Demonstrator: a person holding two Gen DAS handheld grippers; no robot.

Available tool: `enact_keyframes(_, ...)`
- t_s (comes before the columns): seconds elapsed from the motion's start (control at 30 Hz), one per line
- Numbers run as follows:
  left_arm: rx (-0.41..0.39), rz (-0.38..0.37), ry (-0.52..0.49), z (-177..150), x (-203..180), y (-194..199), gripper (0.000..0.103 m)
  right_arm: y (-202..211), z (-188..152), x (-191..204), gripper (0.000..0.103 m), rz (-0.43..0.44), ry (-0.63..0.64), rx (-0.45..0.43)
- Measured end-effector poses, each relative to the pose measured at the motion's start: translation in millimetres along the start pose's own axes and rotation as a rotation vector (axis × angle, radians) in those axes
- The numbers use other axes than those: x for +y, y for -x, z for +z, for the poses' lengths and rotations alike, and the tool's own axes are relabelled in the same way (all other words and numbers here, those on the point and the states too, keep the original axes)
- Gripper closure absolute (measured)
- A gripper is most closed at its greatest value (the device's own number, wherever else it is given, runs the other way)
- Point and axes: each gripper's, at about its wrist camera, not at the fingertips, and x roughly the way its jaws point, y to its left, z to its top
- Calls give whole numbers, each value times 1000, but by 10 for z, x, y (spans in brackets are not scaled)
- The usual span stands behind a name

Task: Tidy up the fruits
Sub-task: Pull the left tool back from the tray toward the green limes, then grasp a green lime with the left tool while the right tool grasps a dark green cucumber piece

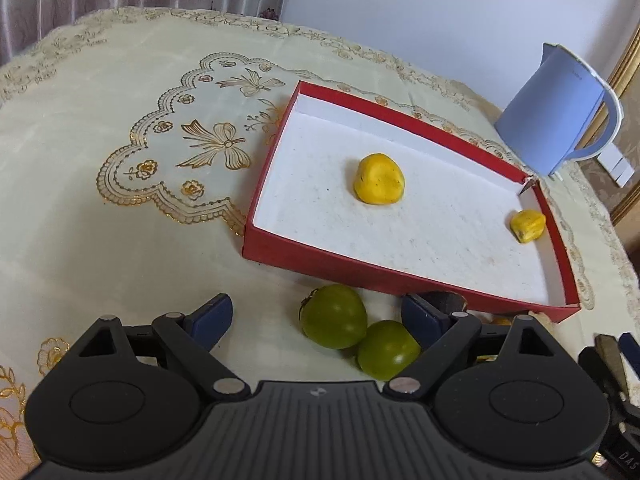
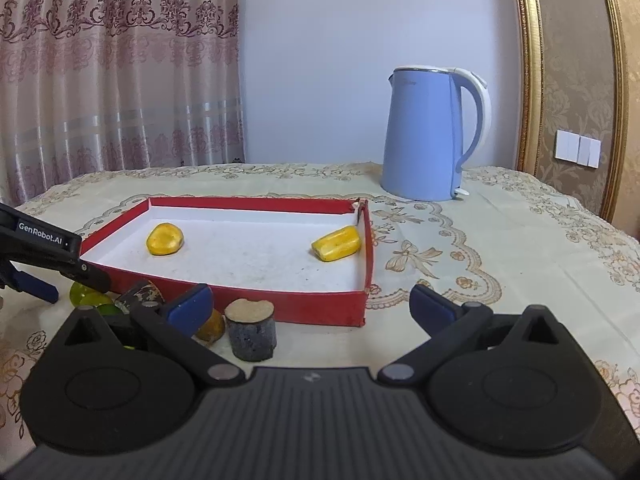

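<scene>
A red tray (image 1: 400,280) with a white floor holds two yellow fruits, one large (image 1: 378,179) and one small (image 1: 528,226). Two green fruits (image 1: 334,316) (image 1: 388,350) lie on the cloth just in front of the tray. My left gripper (image 1: 316,316) is open around them, its pads apart from both. In the right wrist view the tray (image 2: 240,288) and its yellow fruits (image 2: 165,239) (image 2: 337,244) lie ahead. My right gripper (image 2: 312,304) is open and holds nothing. An orange-yellow fruit (image 2: 210,326) sits behind its left finger.
A blue kettle (image 2: 424,136) stands behind the tray at the back right. Two dark stump-like pieces (image 2: 251,334) (image 2: 140,294) stand in front of the tray's near wall. The embroidered tablecloth (image 1: 120,220) stretches bare to the left. A curtain and wall lie behind.
</scene>
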Motion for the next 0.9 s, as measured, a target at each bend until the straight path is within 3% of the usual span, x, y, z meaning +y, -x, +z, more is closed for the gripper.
enact_keyframes(0.17, 1, 23, 2, 1, -41, -21, 16, -10, 12, -48, 0, -8, -26, 0)
enact_keyframes(0.37, 26, -24, 4, 43, -122, -10, 51, -2, 2, -35, 0, 9, -34, 2)
enact_keyframes(0.43, 44, -40, 19, 61, -123, -37, 51, 13, 8, -34, 0, 15, -32, -4)
enact_keyframes(0.47, 39, -36, 26, 61, -117, -42, 57, 21, 13, -32, 0, 17, -25, -8)
enact_keyframes(0.5, 34, -20, 34, 59, -106, -39, 72, 31, 14, -30, 0, 15, -14, -13)
enact_keyframes(0.53, 32, 1, 45, 50, -80, -34, 72, 40, 16, -30, 0, 8, 1, -15)
enact_keyframes(0.67, 1, -39, 70, -12, 20, 58, 72, 59, 5, -75, 0, 25, 40, 2)
enact_keyframes(0.77, -46, -6, 52, -34, 14, 148, 72, 94, -21, -122, 11, 66, 27, -4)
enact_keyframes(0.9, -100, -7, 38, -33, 15, 286, 72, 142, -52, -120, 14, 108, 27, 8)
